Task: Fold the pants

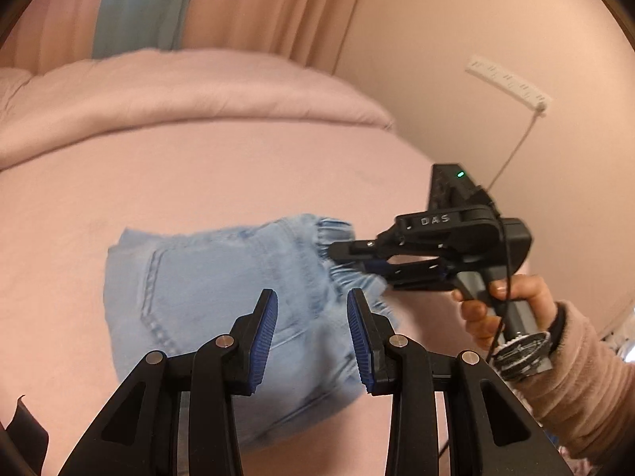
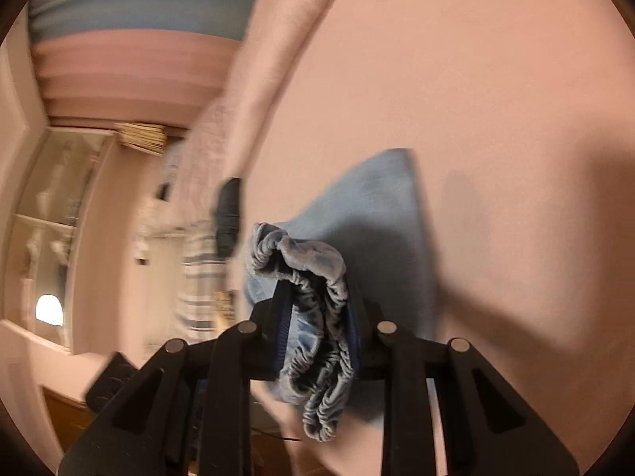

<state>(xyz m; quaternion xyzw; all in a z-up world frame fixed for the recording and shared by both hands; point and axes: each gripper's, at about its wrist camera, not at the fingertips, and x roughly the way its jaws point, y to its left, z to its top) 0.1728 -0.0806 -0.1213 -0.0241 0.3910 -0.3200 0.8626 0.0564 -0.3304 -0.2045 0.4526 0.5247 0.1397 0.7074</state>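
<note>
The light-blue denim pants (image 1: pixel 222 301) lie folded on the pink bed (image 1: pixel 238 182), stitched seams showing, elastic waistband bunched at the right. The right hand-held gripper (image 2: pixel 317 317) pinches that gathered waistband. The left hand-held gripper (image 1: pixel 312 333) hovers above the denim, jaws parted, holding nothing.

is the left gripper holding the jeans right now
No, the left gripper has its jaws apart with nothing between them above the jeans; only the right gripper grips the waistband.
</note>
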